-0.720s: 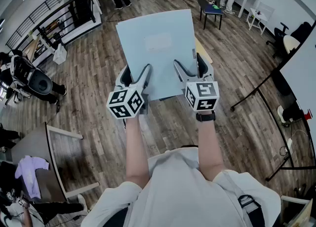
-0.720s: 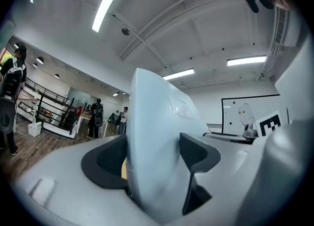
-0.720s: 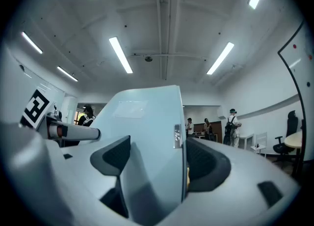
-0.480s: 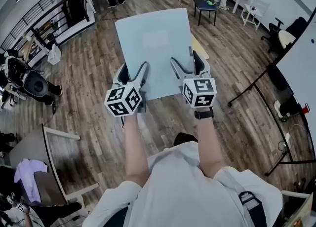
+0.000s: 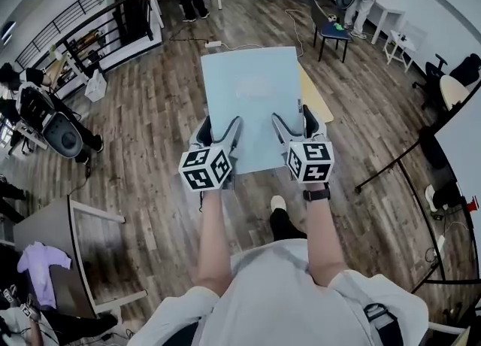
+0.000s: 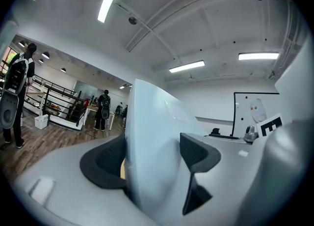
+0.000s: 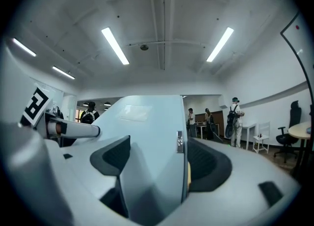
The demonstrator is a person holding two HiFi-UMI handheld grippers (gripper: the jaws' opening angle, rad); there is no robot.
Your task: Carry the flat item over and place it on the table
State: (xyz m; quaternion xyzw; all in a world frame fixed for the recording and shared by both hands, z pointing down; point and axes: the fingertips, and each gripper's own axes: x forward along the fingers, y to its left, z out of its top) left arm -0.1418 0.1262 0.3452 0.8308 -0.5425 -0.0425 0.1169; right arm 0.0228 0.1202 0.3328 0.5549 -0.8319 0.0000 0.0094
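Flat item [image 5: 252,104] carried level in the air above the floor [image 5: 158,111], not yet set down. Left gripper [image 5: 219,128] and right gripper [image 5: 293,120] hold it with fingers pinching its near edge. The two grips are set well apart, probably to stop it tipping.

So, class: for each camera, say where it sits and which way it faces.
Head view: on the person's head, facing steeply down at the pale blue board; forearms, torso, left gripper and right gripper show.
Left gripper view: on that gripper, facing level along its jaws, board between them.
Right gripper view: likewise, on its gripper.
Shared: all show the board.
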